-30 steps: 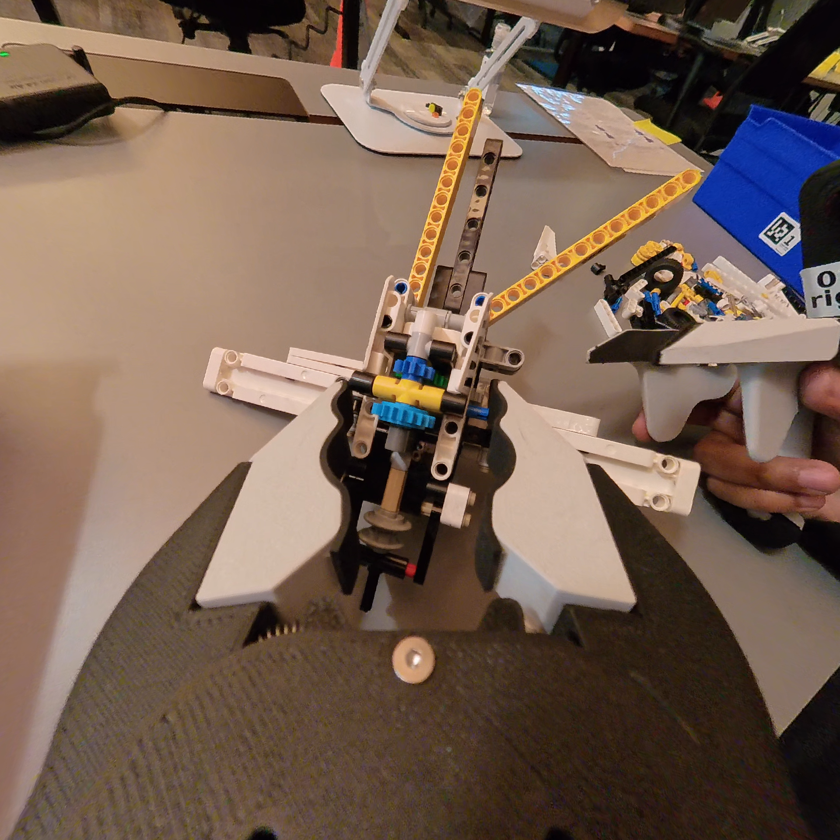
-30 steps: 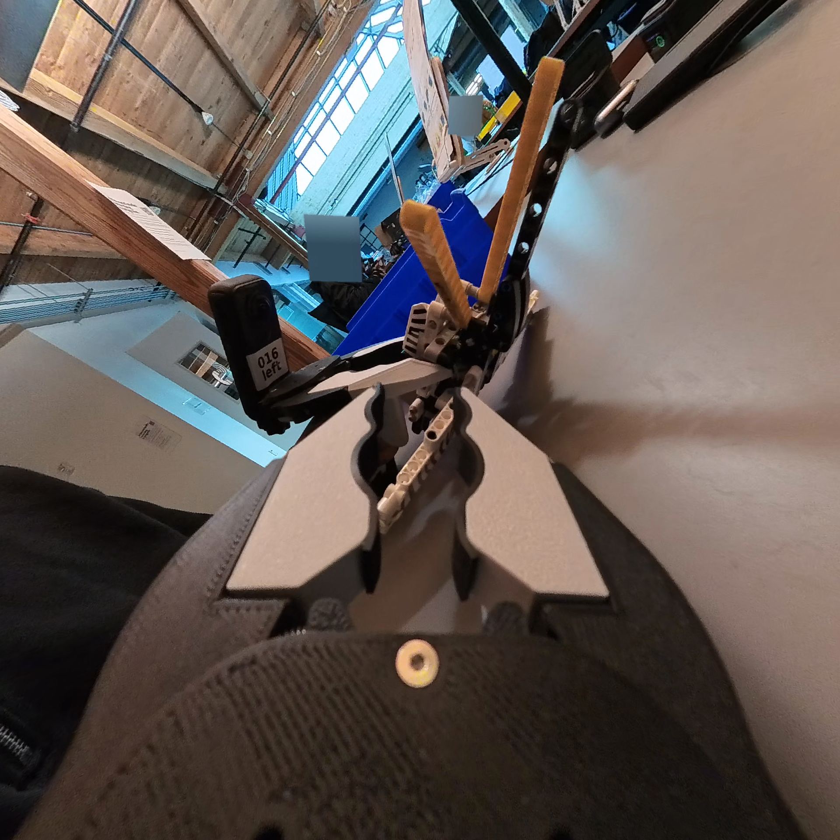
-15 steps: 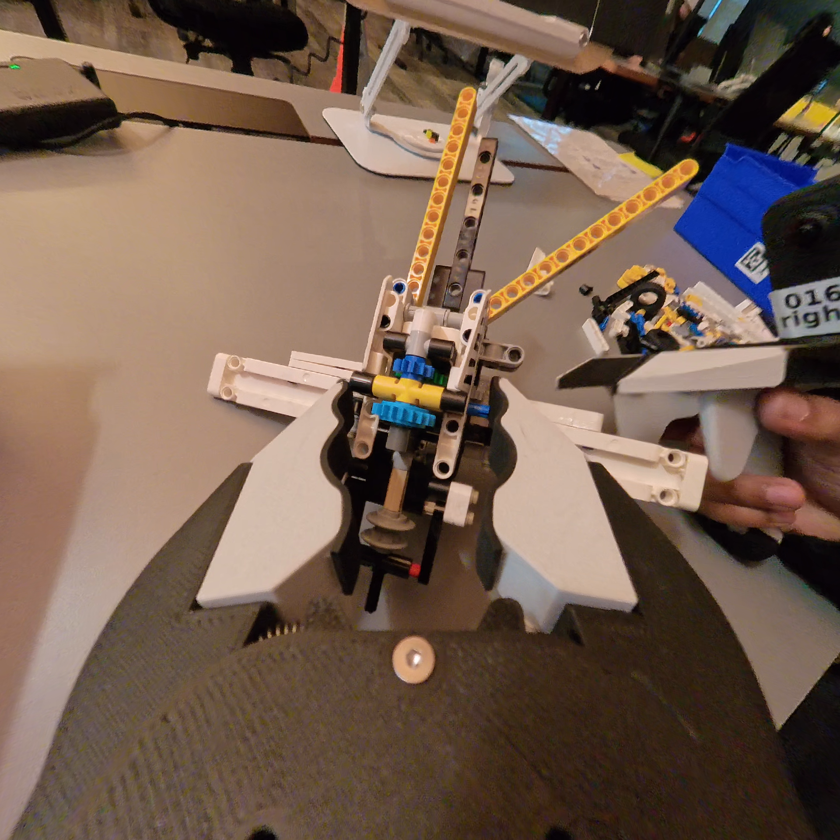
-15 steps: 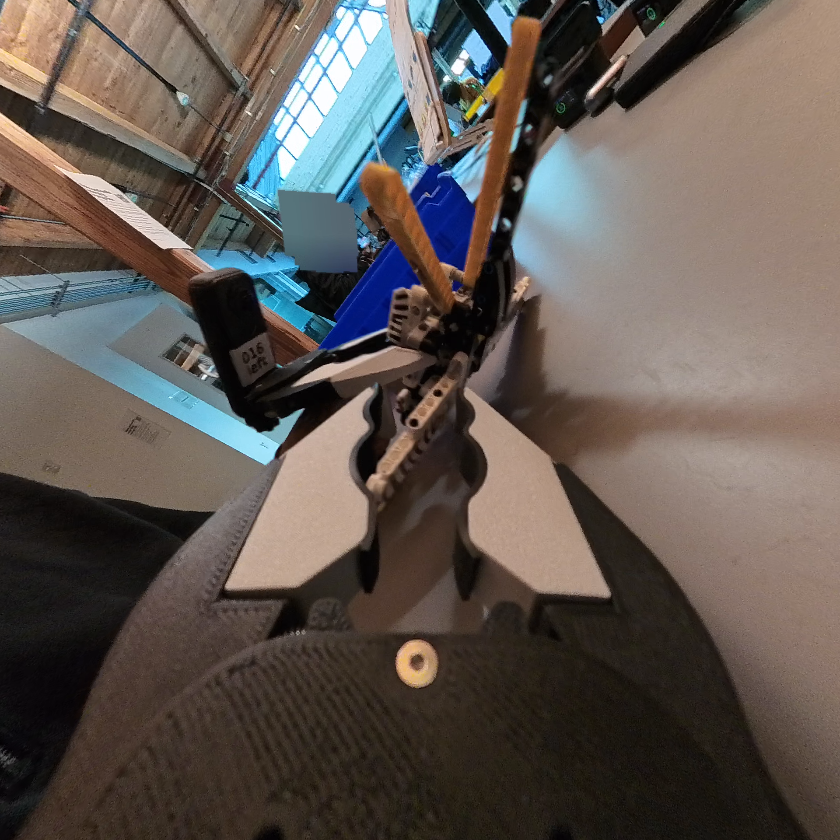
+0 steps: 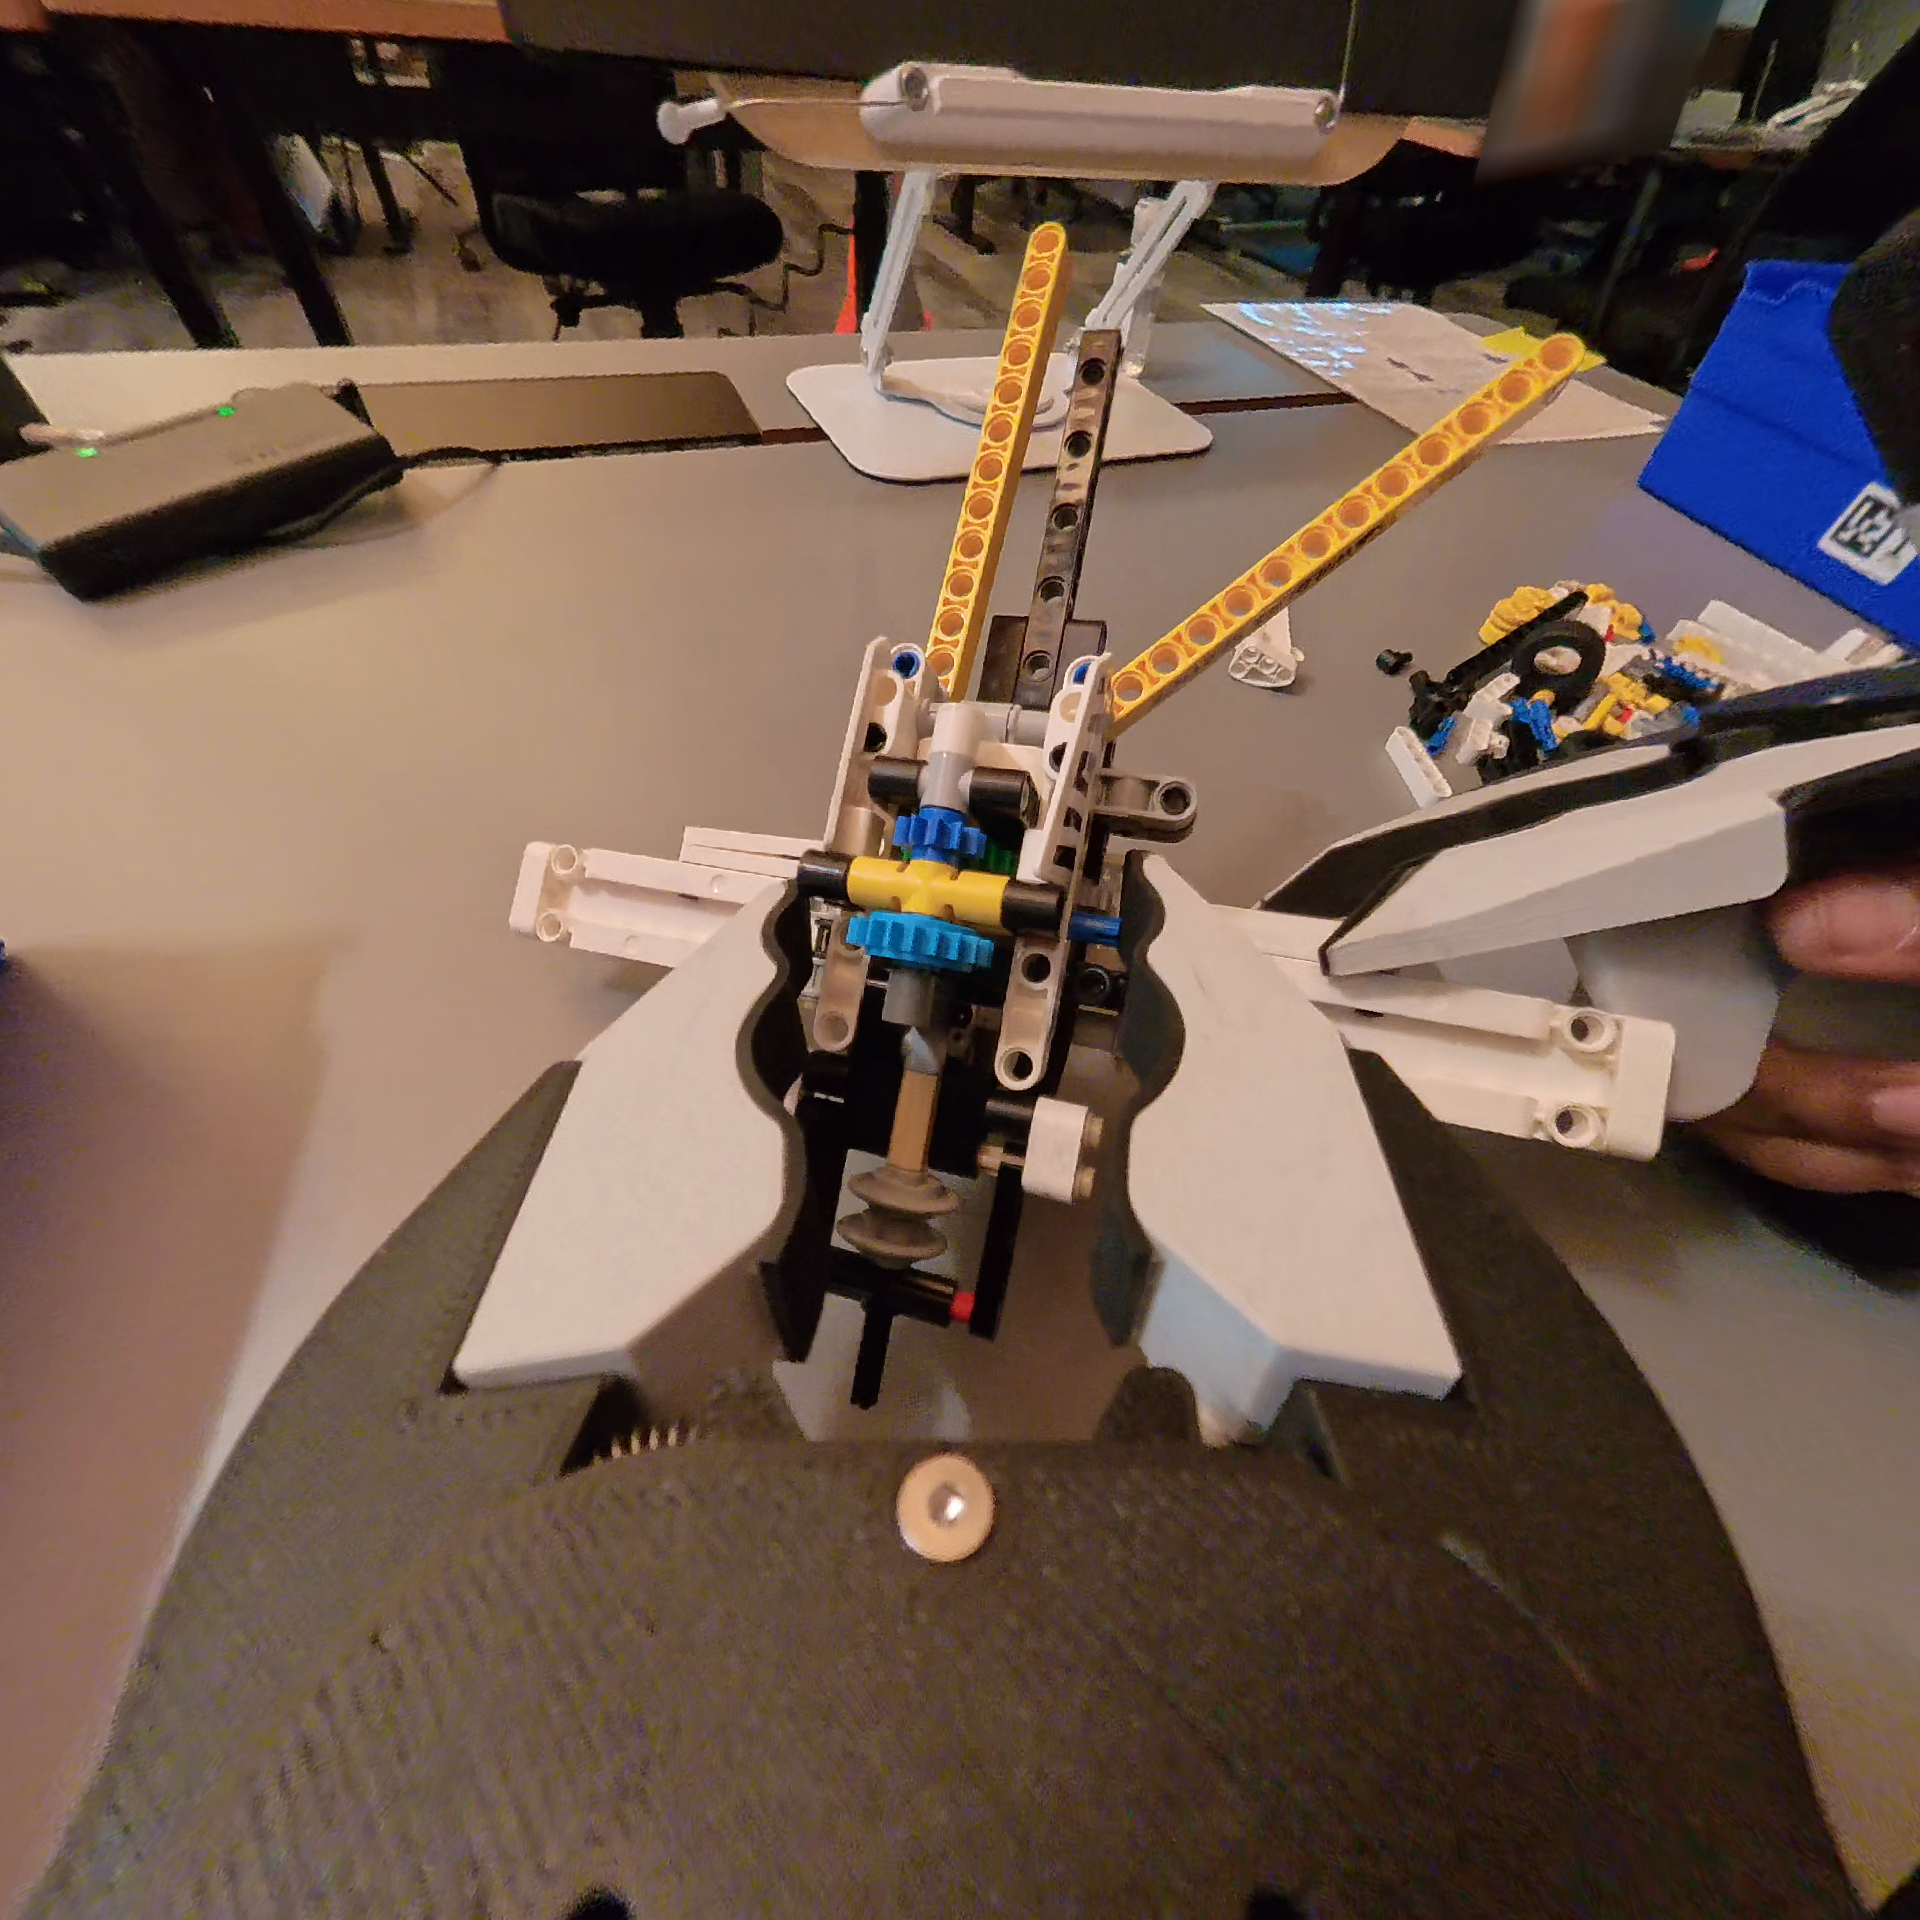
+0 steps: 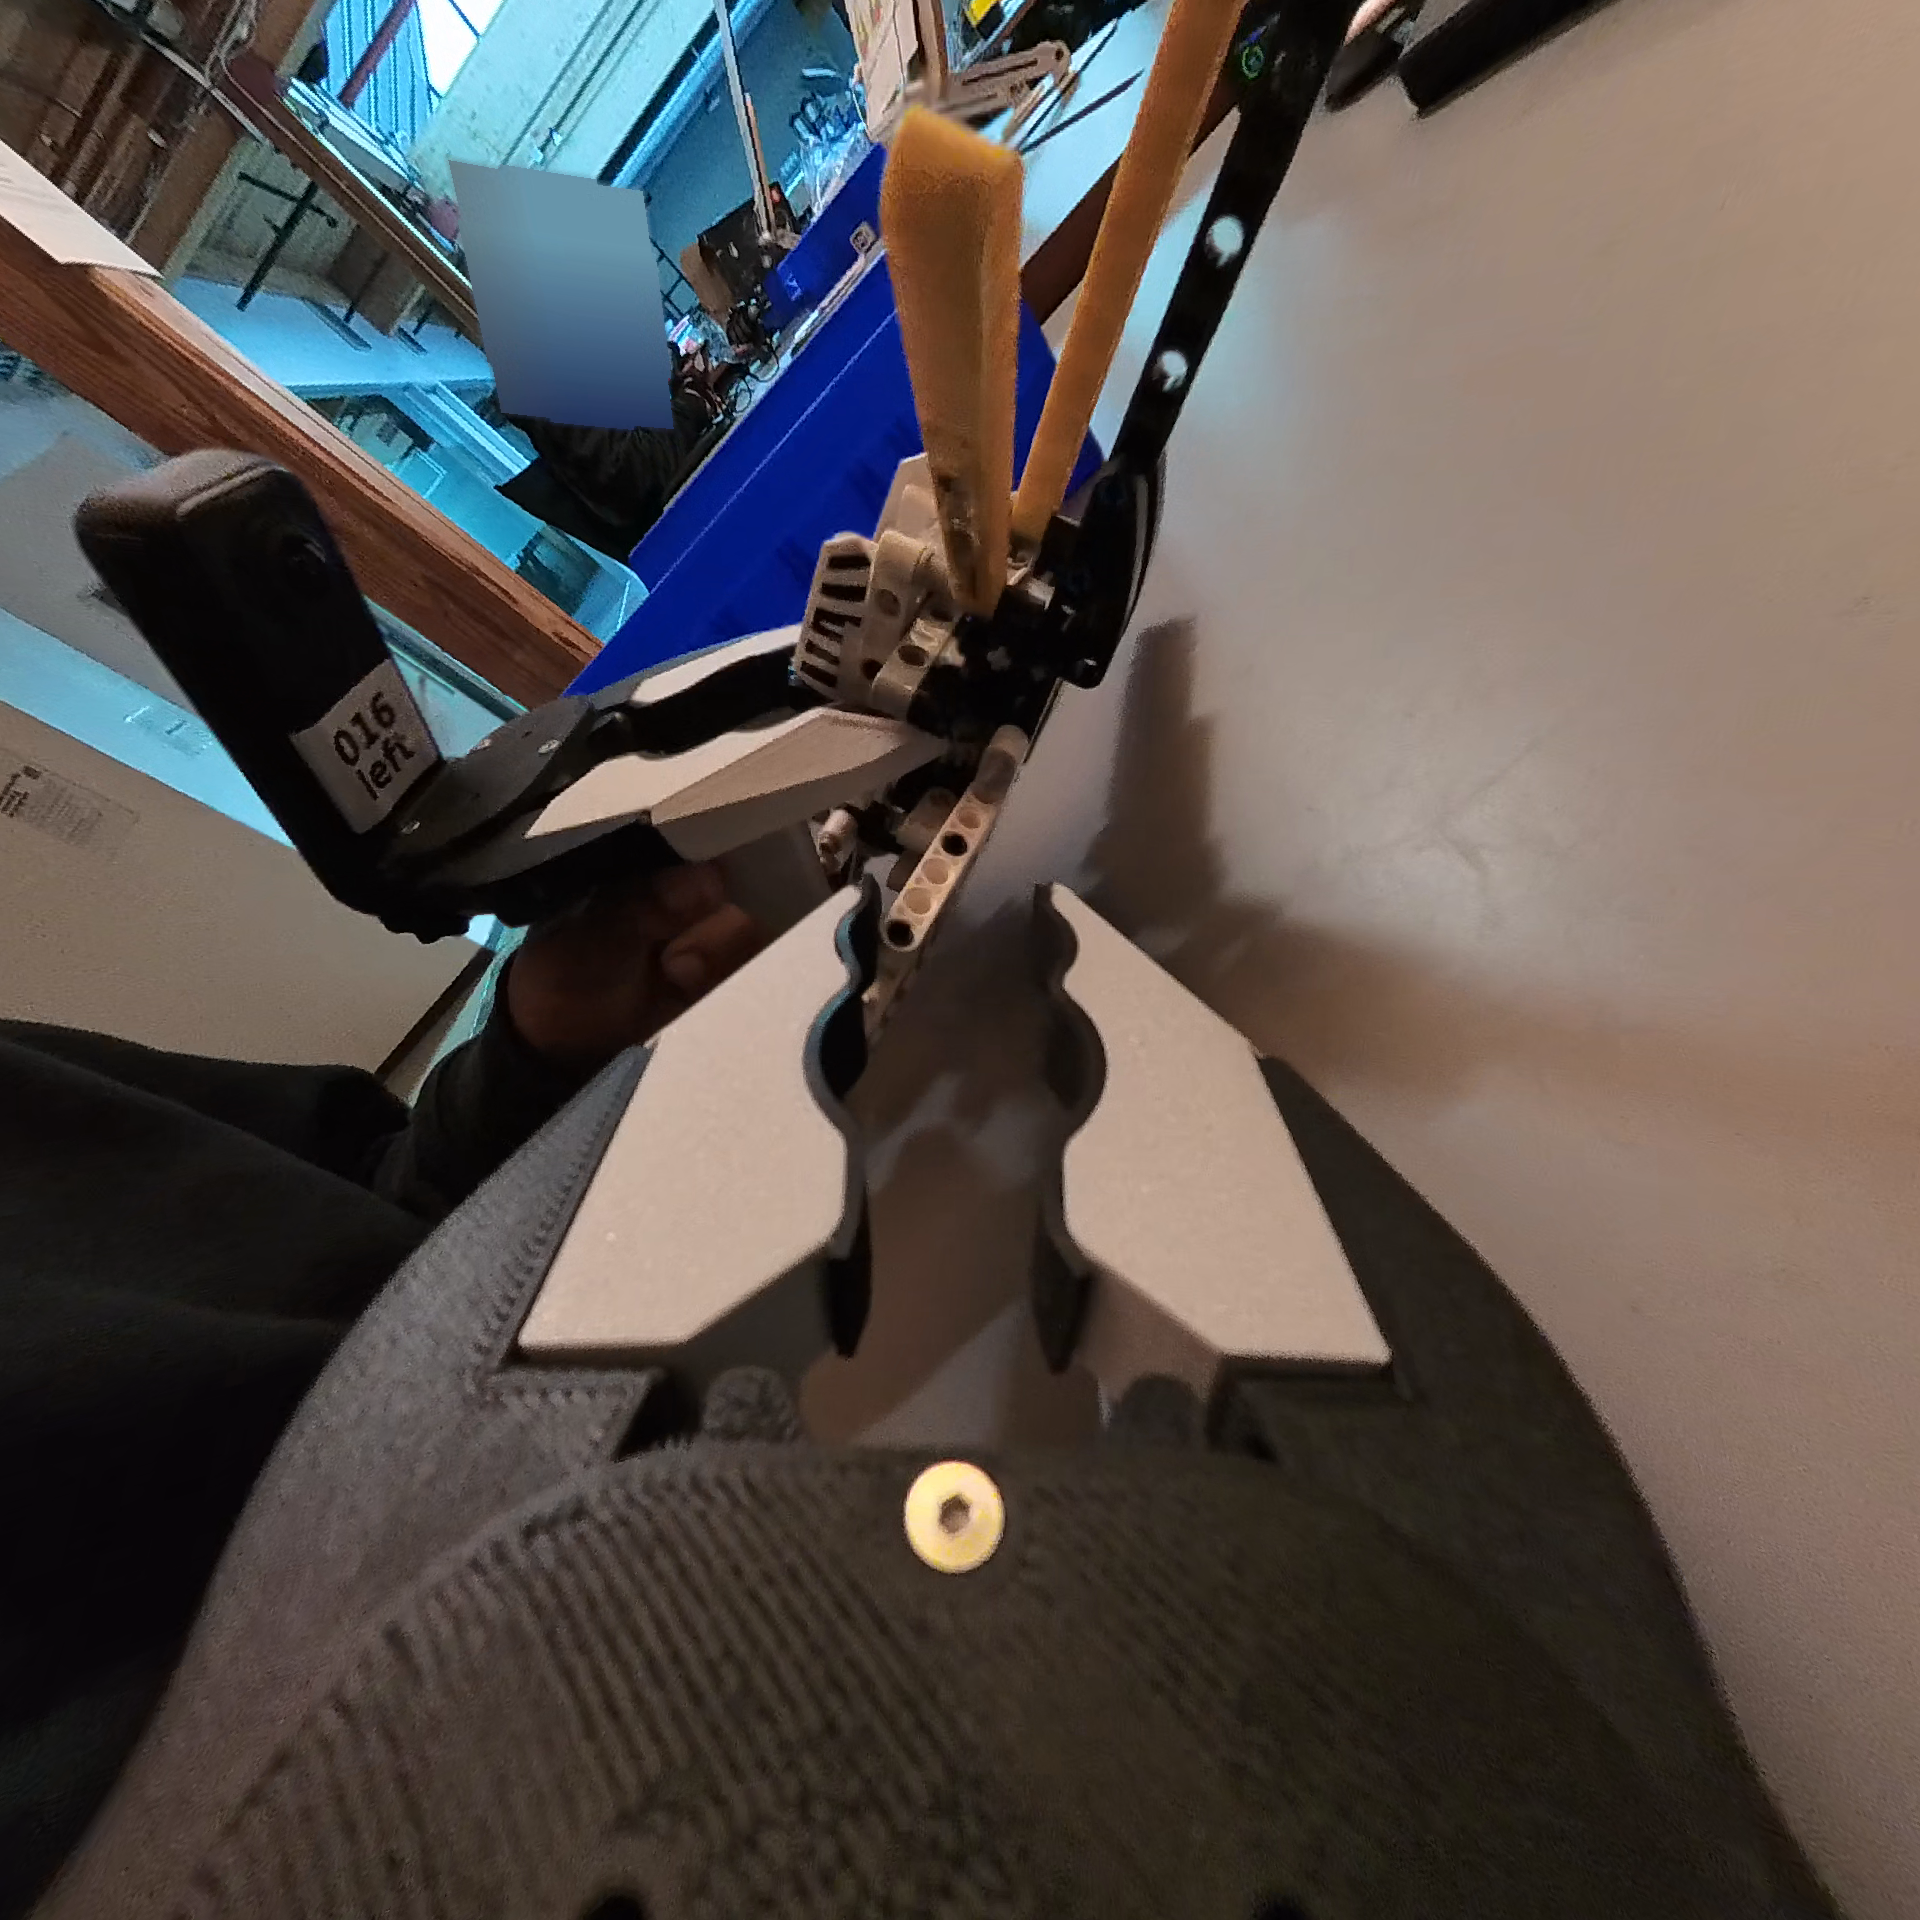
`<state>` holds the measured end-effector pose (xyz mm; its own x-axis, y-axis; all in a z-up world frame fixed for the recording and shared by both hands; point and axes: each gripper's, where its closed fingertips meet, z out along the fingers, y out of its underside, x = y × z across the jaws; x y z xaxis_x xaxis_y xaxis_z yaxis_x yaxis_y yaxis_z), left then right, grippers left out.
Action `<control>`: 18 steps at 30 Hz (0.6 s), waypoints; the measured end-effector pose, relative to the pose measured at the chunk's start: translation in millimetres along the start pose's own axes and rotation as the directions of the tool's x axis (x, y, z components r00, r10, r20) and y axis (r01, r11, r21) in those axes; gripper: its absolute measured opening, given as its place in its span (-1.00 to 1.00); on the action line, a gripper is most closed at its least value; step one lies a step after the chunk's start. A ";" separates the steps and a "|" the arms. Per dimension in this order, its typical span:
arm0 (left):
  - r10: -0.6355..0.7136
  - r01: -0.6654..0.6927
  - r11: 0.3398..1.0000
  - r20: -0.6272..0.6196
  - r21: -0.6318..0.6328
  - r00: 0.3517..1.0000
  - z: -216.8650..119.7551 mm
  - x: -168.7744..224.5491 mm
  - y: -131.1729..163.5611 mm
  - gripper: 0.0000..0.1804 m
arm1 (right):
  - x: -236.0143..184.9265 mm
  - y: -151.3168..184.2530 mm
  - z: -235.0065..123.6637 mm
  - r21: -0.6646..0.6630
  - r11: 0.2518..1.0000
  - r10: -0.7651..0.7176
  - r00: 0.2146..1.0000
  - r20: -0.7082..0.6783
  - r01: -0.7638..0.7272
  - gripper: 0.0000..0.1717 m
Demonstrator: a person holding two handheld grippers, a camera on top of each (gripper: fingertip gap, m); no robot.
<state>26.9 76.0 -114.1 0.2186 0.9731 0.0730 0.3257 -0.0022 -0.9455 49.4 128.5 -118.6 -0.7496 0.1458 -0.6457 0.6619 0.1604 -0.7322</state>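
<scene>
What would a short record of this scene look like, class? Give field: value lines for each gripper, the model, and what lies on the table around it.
Left gripper: closed on the toy brick model, a finger on each side of its gear frame
Right gripper: fingers apart around the model's white beam; beam lies against one finger, contact with the other unclear
Model: two yellow beams, one black beam, blue gears
Surface: grey table
Nearby: pile of loose bricks, blue bin, black box

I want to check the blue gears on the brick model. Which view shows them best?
The left wrist view: the blue gears face the camera, between the left hand-held gripper's fingers. The right wrist view shows the model side-on, gears hidden.
</scene>
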 end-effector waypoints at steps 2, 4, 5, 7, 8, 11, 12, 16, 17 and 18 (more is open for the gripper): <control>0.039 -0.039 0.999 0.017 0.005 0.999 -0.1 0.4 -0.9 -0.34 | 1.1 0.8 -0.8 -0.008 1.000 0.013 1.000 0.008 -0.013 -0.66; 0.103 -0.103 0.995 0.061 0.005 0.993 -0.2 -2.0 -1.6 -0.35 | 1.9 0.7 -2.2 -0.005 0.999 0.033 0.999 0.023 -0.033 -0.67; 0.150 -0.150 0.989 0.086 0.002 0.985 0.0 -2.9 -1.9 -0.34 | -0.3 0.9 -2.7 -0.006 0.999 0.046 0.998 0.046 -0.046 -0.60; 0.213 -0.215 0.977 0.102 0.006 0.972 0.3 -0.1 -2.8 -0.34 | -2.1 3.6 -1.7 -0.019 0.998 0.057 0.996 0.065 -0.056 -0.59; 0.225 -0.227 0.974 0.099 0.010 0.969 0.4 2.1 -3.2 -0.34 | 0.3 6.3 0.0 -0.031 0.998 0.046 0.998 0.048 -0.045 -0.59; 0.200 -0.203 0.978 0.077 0.044 0.977 -0.5 5.9 -7.1 -0.34 | 2.2 15.6 6.3 -0.087 0.996 0.007 1.000 0.020 -0.006 -0.63; 0.186 -0.190 0.980 0.073 0.050 0.980 -1.0 5.3 -7.9 -0.34 | 1.1 15.9 7.5 -0.091 0.996 -0.006 1.000 0.020 0.007 -0.73; 0.165 -0.169 0.984 0.063 0.056 0.984 -3.0 4.1 -8.0 -0.34 | -0.2 14.1 9.2 -0.090 0.995 -0.035 0.999 0.021 0.037 -0.90; 0.163 -0.167 0.985 0.062 0.050 0.985 -3.3 4.1 -7.1 -0.34 | 0.2 14.0 9.0 -0.093 0.994 -0.049 0.999 0.014 0.050 -0.90; 0.161 -0.164 0.986 0.063 0.044 0.985 -3.4 3.7 -6.1 -0.34 | 1.4 13.4 8.6 -0.093 0.993 -0.072 0.997 -0.002 0.071 -0.90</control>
<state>28.9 78.8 -107.0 0.2092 0.9727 -0.1002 0.2448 -0.1513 -0.9577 57.2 122.5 -131.2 -0.7950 0.1361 -0.5912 0.6045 0.2603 -0.7529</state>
